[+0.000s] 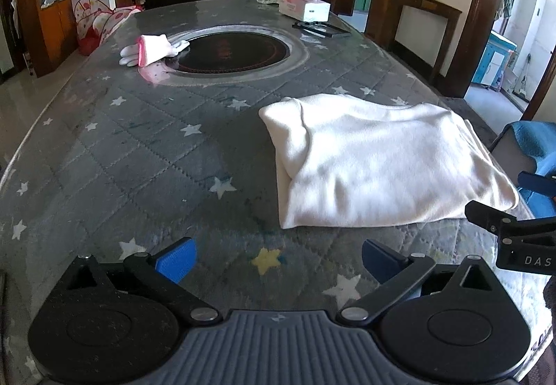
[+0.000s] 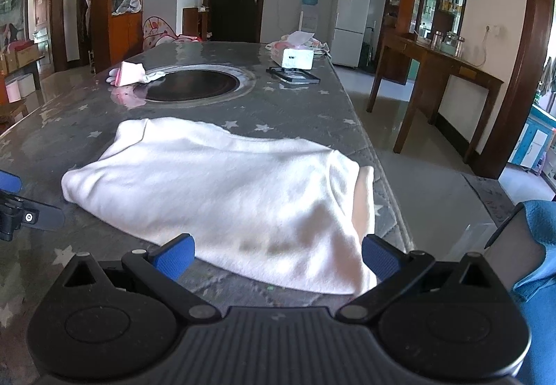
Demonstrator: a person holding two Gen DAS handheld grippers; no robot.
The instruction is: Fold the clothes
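A white garment (image 1: 382, 159) lies folded into a rough rectangle on the grey star-patterned table cover (image 1: 139, 148). It also shows in the right wrist view (image 2: 226, 190). My left gripper (image 1: 278, 261) is open and empty, over the cover just short of the garment's near edge. My right gripper (image 2: 278, 258) is open, its blue pads (image 2: 173, 258) spread either side of the garment's near right corner, holding nothing. The right gripper also shows at the right edge of the left wrist view (image 1: 514, 200).
A round dark hotplate (image 1: 229, 53) sits in the table's middle, with a white and pink glove (image 1: 153, 49) at its left rim. A tissue box (image 1: 305, 7) and a flat black frame (image 1: 321, 29) lie at the far end. A wooden side table (image 2: 434, 72) stands to the right.
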